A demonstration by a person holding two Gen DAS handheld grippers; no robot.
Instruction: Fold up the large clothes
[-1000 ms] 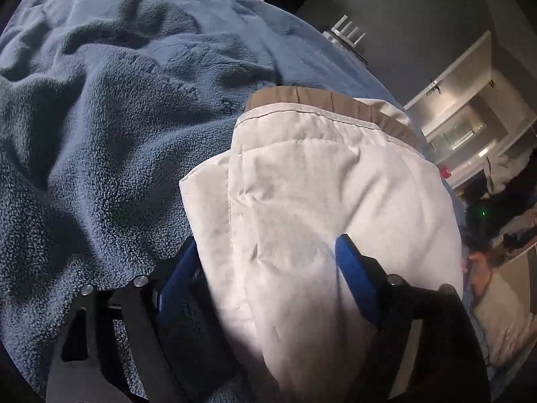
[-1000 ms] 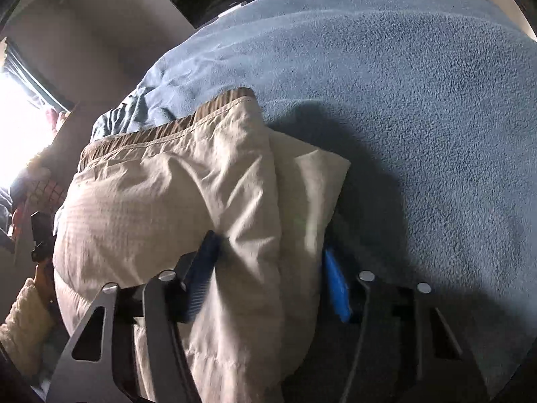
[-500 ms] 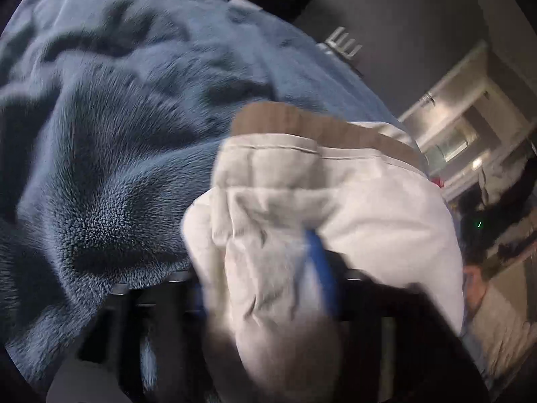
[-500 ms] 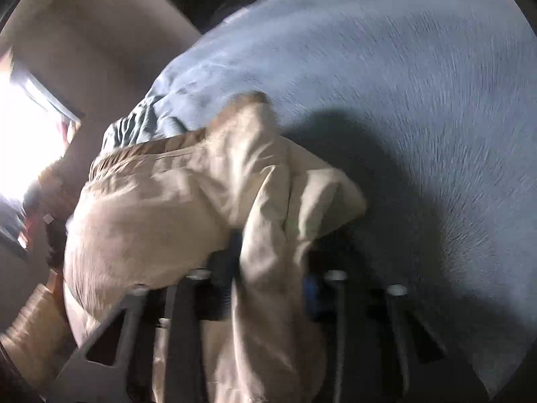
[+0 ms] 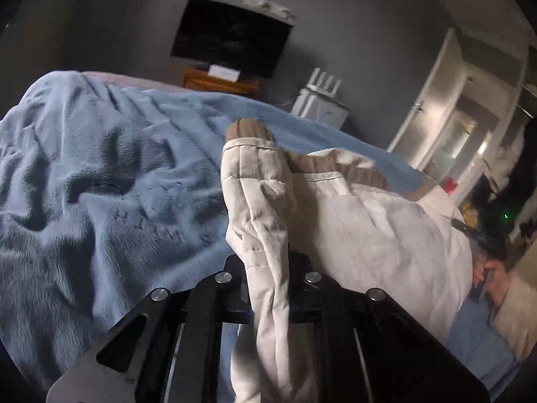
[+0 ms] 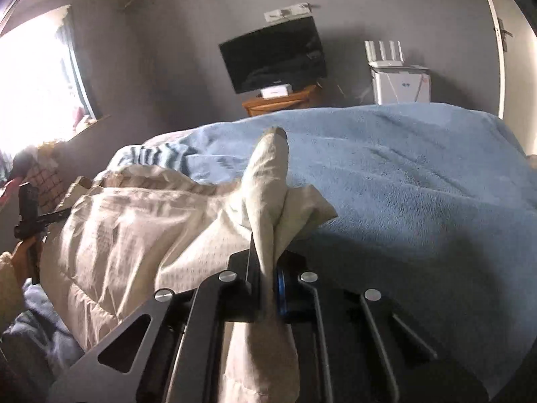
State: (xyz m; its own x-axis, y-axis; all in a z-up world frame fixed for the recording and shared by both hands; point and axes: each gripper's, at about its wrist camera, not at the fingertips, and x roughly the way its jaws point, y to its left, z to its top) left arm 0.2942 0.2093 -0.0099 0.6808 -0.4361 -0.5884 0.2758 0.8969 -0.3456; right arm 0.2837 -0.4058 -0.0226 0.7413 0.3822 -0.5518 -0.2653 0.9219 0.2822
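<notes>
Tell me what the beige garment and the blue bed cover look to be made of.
Beige garment: looks like thin woven, quilted fabric, matte, judging by its stitched lines and crisp creases; the tan band at its edge looks ribbed knit. Blue bed cover: seems a plush fleece, with fuzzy nap and soft rumples. Exact fibres cannot be told.

The jacket [image 5: 369, 228] is pale beige, quilted, with a tan ribbed hem. It fills the centre and lower right of the left view and the lower left of the right view [image 6: 134, 228], bunched into upright pinched folds at frame centre, its bulk sagging between them over the bed.
</notes>
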